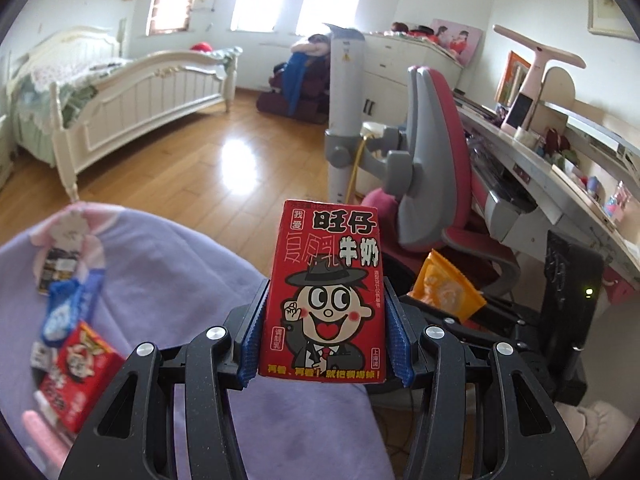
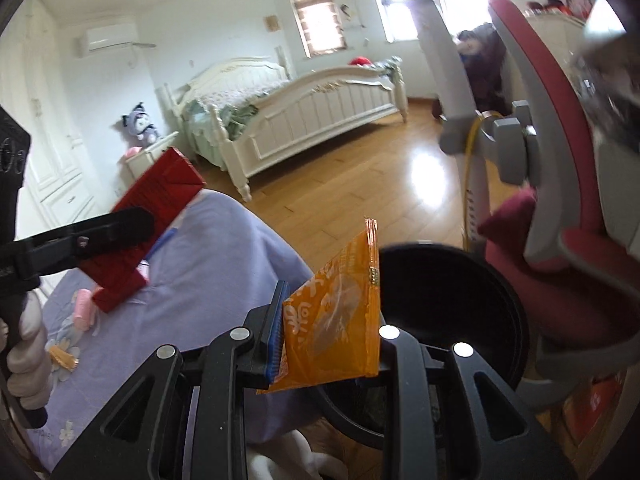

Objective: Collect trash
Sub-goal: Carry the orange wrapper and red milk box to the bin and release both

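My left gripper (image 1: 325,332) is shut on a red milk carton (image 1: 326,292) with a cartoon face, held upright above the purple cloth (image 1: 168,264). The same carton (image 2: 152,216) shows at the left of the right wrist view, in the left gripper's fingers (image 2: 100,232). My right gripper (image 2: 332,336) is shut on an orange snack wrapper (image 2: 340,320), held beside the rim of a black trash bin (image 2: 448,300). The wrapper (image 1: 444,288) and the right gripper also show behind the carton in the left wrist view.
On the purple cloth lie another red carton (image 1: 80,372), a blue wrapper (image 1: 68,312), a small dark packet (image 1: 56,272) and a pink item (image 1: 36,428). A red and grey chair (image 1: 432,168) and a desk (image 1: 560,184) stand right. A white bed (image 1: 112,92) stands beyond.
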Motion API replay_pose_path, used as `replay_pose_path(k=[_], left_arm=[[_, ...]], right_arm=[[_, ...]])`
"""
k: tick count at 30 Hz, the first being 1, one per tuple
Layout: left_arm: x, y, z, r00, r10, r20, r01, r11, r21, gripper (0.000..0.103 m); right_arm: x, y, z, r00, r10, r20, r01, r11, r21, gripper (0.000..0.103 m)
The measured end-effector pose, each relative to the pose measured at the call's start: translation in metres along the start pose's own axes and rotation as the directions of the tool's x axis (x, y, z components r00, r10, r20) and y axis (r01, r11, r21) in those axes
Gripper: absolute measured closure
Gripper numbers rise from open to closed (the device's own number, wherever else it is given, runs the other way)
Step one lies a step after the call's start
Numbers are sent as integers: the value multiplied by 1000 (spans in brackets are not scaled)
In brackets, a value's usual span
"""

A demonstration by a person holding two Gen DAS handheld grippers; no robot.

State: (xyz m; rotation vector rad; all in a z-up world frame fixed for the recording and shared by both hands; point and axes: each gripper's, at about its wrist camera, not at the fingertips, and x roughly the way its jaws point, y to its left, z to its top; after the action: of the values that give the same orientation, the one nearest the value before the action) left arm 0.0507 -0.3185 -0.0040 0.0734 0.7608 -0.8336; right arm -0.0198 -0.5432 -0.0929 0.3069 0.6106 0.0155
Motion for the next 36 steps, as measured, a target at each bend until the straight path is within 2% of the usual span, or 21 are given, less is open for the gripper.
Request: replay_pose_path(k=[4,13,16,18,19,20,21,24,27,33,36], left_arm=[[25,-11,-2,999,-28,-32,28,1000,3,52],[70,-40,1,993,-68,-93,72,997,40,51],[81,-49,6,992,-78,-103,86,994,72,50],[85,-55,10,993,-64,-100,75,992,102,39],[85,-58,12,994,-64,-87,74,991,108,27],[83,-59,14,995,-69,-77,77,991,109,21],[81,-60,15,995,-73,-67,80,991,110,20],[72,-60,17,997,-62,-53,68,991,115,19],[56,-54,15,998,-46,-47,51,993,107,19],[-4,-19,3,1000,23,12,-23,999,31,19],[-51,13,-14,995,92,46,-91,996,-14,19]], right_arm=[[12,-16,-12,996,-74,-45,73,997,-19,77],[20,-50,-22,992,-104,-77,107,994,33,77],[22,-60,-19,988,-132,-83,137,989,56,71],[24,-68,-18,983,-153,-100,161,983,83,40],[24,-72,-18,982,-161,-96,170,980,98,34],[22,-76,-17,983,-160,-91,170,979,112,30],[22,-78,-17,984,-154,-93,164,980,116,30],[19,-75,-17,983,-154,-103,164,981,103,30],[18,-65,-19,987,-122,-108,132,988,83,30],[14,-26,-9,995,-35,-98,38,999,21,30],[9,6,0,996,25,-88,-28,999,-31,30]])
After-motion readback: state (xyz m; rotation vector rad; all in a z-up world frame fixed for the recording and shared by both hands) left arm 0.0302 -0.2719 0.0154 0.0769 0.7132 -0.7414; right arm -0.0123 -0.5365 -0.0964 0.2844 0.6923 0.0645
